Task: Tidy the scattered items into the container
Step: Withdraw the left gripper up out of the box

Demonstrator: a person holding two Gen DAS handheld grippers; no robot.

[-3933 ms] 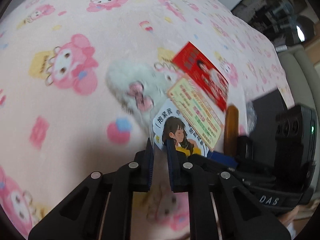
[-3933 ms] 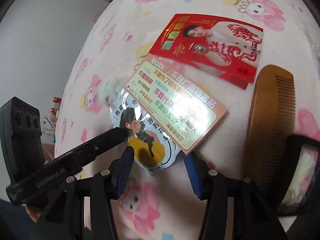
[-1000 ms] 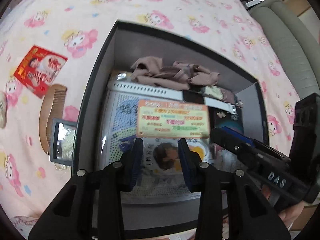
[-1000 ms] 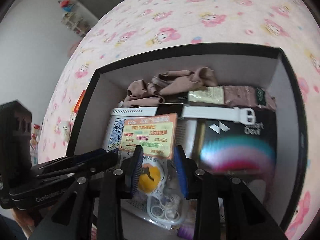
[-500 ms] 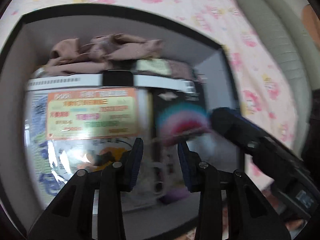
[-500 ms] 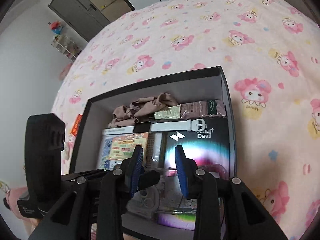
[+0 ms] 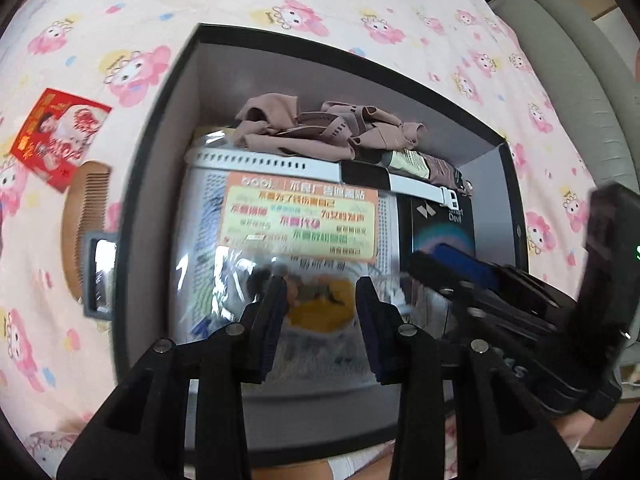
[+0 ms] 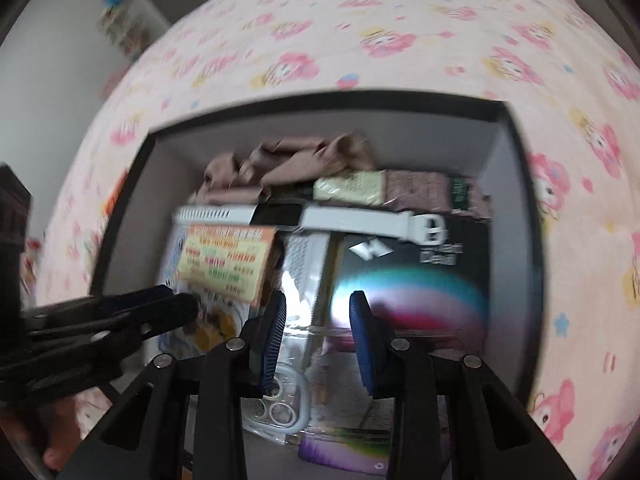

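Note:
A black box (image 7: 168,92) with grey inner walls sits on the pink cartoon bedspread. Inside lie brown fabric (image 7: 320,128), a white watch strap (image 7: 280,166), a black packet (image 7: 440,224) and the clear sticker packet with an orange-yellow card (image 7: 300,220). My left gripper (image 7: 320,300) is open and empty above that packet. My right gripper (image 8: 316,320) is open and empty over the box (image 8: 516,128), beside the packet (image 8: 224,264). On the bedspread left of the box lie a red card (image 7: 56,136), a wooden comb (image 7: 86,216) and a small grey-framed mirror (image 7: 100,272).
The pink bedspread (image 7: 280,0) surrounds the box. A grey sofa arm (image 7: 560,60) runs along the far right. A phone case (image 8: 280,408) and a purple packet (image 8: 340,452) lie at the box's near end. Each gripper shows in the other's view.
The sticker packet was carried from the bedspread into the box and let go. Both grippers now stand open and empty; the left view has swung back over the box's left side.

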